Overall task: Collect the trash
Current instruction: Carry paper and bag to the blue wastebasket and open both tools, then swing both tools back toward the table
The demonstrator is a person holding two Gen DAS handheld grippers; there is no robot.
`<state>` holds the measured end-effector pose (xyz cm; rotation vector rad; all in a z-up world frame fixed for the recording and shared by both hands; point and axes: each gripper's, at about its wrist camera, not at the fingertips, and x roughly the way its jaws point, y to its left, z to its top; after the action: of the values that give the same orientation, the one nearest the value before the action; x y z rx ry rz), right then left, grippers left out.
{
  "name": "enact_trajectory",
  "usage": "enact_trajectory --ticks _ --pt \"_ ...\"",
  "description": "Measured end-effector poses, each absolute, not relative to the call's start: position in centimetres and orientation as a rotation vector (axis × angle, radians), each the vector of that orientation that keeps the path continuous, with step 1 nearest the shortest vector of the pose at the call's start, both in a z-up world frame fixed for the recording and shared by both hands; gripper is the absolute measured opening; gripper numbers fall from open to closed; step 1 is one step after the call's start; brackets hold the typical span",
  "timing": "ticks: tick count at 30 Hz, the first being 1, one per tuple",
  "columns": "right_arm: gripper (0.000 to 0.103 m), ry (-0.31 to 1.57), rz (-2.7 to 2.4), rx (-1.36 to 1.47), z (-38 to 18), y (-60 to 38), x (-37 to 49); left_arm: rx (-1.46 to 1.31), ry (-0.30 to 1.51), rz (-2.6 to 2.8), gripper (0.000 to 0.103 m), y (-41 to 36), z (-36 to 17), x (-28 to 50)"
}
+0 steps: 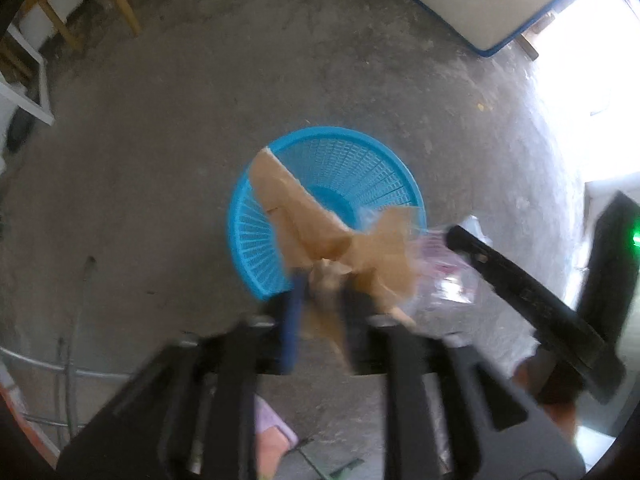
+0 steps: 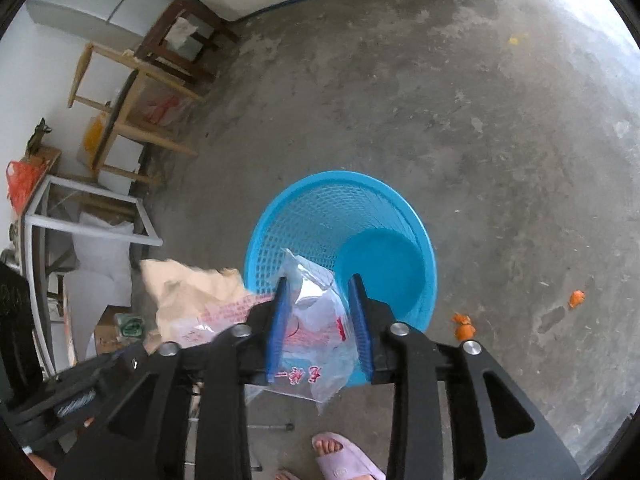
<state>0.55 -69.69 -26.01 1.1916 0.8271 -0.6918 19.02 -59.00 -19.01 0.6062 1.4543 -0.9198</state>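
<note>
A round blue plastic mesh basket [image 2: 340,248] stands on the bare concrete floor [image 2: 500,140]. Above its near rim, crumpled brown paper [image 1: 304,216] is seen between the parted jaws of the left gripper [image 1: 320,304]; contact cannot be told through the blur. A clear printed plastic bag [image 2: 316,320] lies loosely between the half-open blue pads of the right gripper [image 2: 320,312]. Orange peel scraps [image 2: 462,326] lie to the basket's right.

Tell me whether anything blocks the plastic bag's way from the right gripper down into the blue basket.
Nothing visible does. The plastic bag hangs between the right gripper's fingers, over the near rim of the blue basket, whose mouth is open. The brown paper is off to the left.
</note>
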Motion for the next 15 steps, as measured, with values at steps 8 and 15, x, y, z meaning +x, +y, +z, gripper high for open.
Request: enact_trajectory --ticks 8,15 --pt "0.055 0.778 -0.727 1.286 -30.1 -70.8 -0.3 0.44 1.479 -0.924 0.049 -57.9 -18.1 20.7" --pt "0.055 0.706 -0.721 1.222 -27.0 -70.0 -3.2 0.364 1.401 -0.982 0.049 -56.3 -13.5 20.7"
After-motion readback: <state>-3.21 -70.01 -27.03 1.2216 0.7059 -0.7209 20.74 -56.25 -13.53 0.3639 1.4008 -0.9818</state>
